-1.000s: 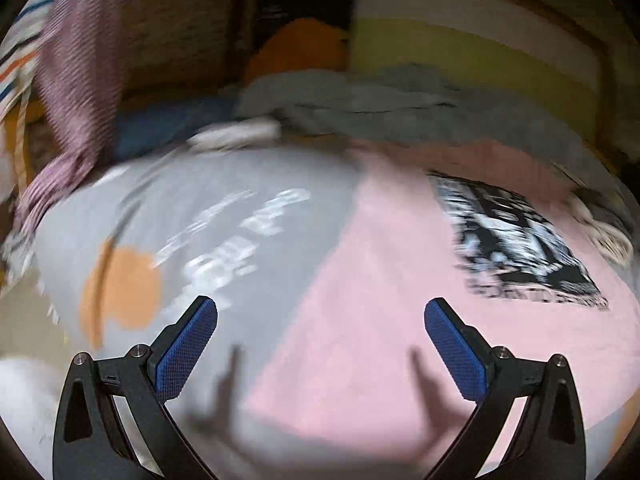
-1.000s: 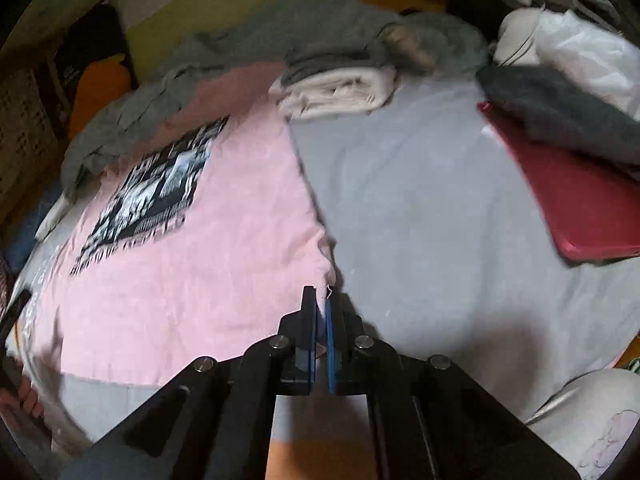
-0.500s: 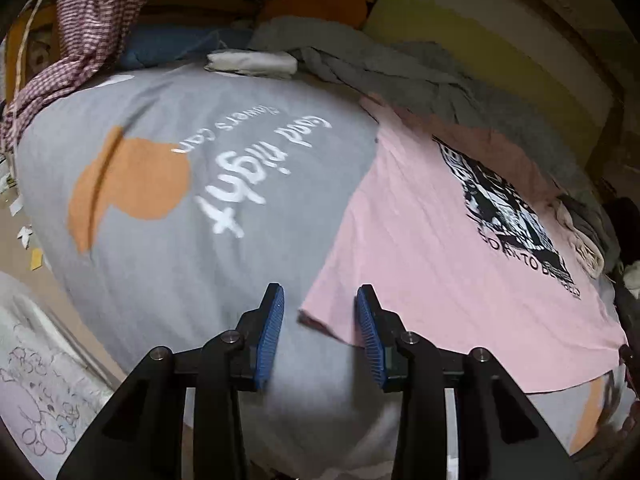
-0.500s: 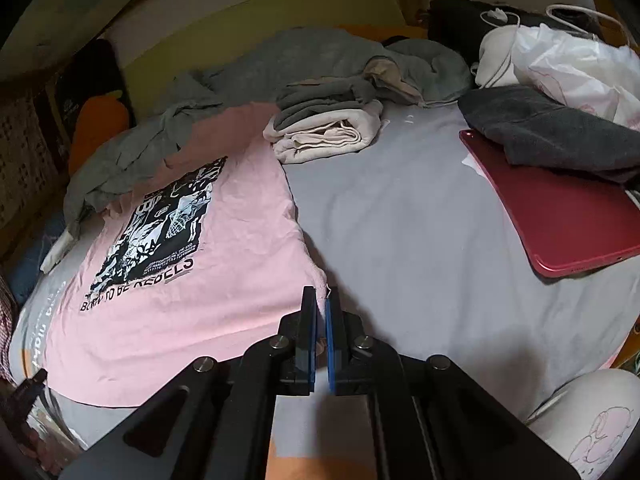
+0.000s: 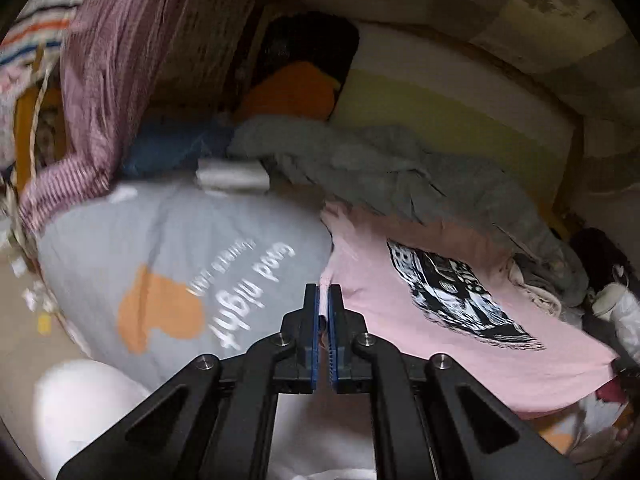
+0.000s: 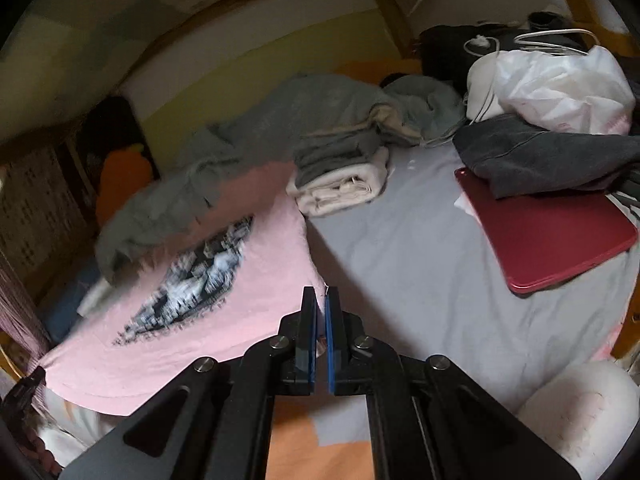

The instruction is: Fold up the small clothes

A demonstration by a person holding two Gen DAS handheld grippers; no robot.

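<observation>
- The grey bed cover [image 5: 168, 240] carries white script reading "Good night", seen upside down from the left wrist view, beside an orange shape [image 5: 160, 314]; a smaller line of script above it is too blurred to read.
- The pink T-shirt [image 5: 420, 320] has a black-and-white printed graphic [image 5: 452, 296] on its chest; any lettering under it is too blurred to read.
- The T-shirt lies spread flat on the grey bed cover, its far end tucked under a rumpled grey garment [image 6: 280, 120].
- A folded cream-and-grey stack [image 6: 344, 180] sits on the cover just beside the shirt's far corner; a red tablet-like case [image 6: 552, 232] lies well apart from the shirt, under a dark grey garment [image 6: 552, 156].
- The left gripper [image 5: 323, 300] is pinched on one near corner of the pink T-shirt, fingers pointing across the cover.
- The right gripper [image 6: 321, 300] is clamped on the shirt's other near corner, at the hem edge.
</observation>
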